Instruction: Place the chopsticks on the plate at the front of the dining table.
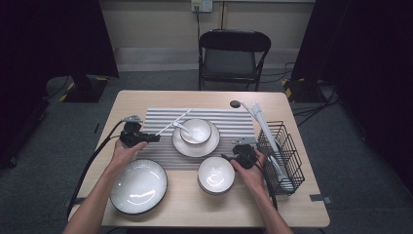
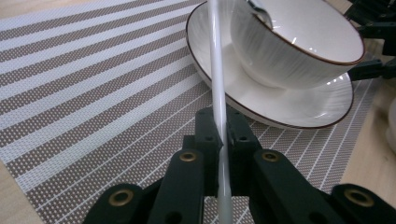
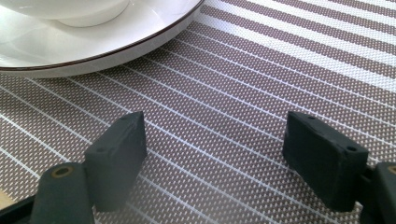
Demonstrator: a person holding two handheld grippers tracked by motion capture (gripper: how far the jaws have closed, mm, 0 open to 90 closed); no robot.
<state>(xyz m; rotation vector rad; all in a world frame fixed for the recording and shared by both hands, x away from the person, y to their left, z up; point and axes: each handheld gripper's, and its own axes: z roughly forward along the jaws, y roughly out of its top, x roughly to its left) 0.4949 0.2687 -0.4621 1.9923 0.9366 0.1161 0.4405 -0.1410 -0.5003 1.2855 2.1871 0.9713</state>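
Note:
My left gripper [image 1: 155, 138] [image 2: 220, 127] is shut on a thin white chopstick [image 1: 173, 124] [image 2: 216, 70] that slants up and away over the striped placemat [image 1: 234, 122] [image 2: 93, 93], past the rim of a white plate [image 1: 181, 145] [image 2: 280, 109]. On that plate stands a white bowl [image 1: 197, 131] [image 2: 299, 51] with a spoon [image 1: 179, 126] [image 2: 259, 12] in it. My right gripper [image 1: 230, 157] [image 3: 215, 154] is open just over the placemat [image 3: 243, 74] beside the plate [image 3: 93, 42], with nothing between its jaws.
A wide dark-rimmed dish [image 1: 139, 186] sits at the front left and a smaller white bowl [image 1: 215, 175] at the front centre, beside my right hand. A black wire basket [image 1: 282, 156] with white utensils stands at the right edge. A folding chair [image 1: 234, 53] is beyond the table.

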